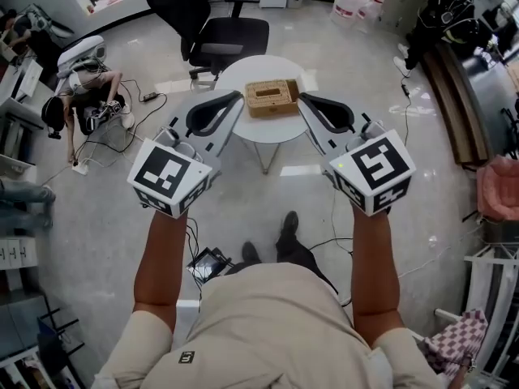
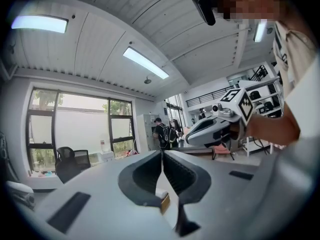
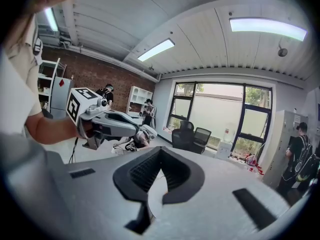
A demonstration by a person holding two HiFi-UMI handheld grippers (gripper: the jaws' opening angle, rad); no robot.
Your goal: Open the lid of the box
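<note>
A tan wicker box (image 1: 272, 97) with its lid down sits on a small round white table (image 1: 243, 124) in the head view. My left gripper (image 1: 239, 96) is held up in the air, and its tips appear just left of the box. My right gripper (image 1: 302, 98) is held the same way just right of it. Both jaw pairs are shut with nothing between them. In the left gripper view the left gripper (image 2: 162, 153) points level across the room, with the right gripper's body (image 2: 220, 126) beside it. The right gripper view shows the right gripper (image 3: 160, 149) shut.
A black office chair (image 1: 231, 35) stands behind the table. Cables and a person sitting on the floor (image 1: 89, 87) are at the left. Another person (image 1: 442, 14) stands at the upper right. A small device (image 1: 209, 263) lies on the floor by my feet.
</note>
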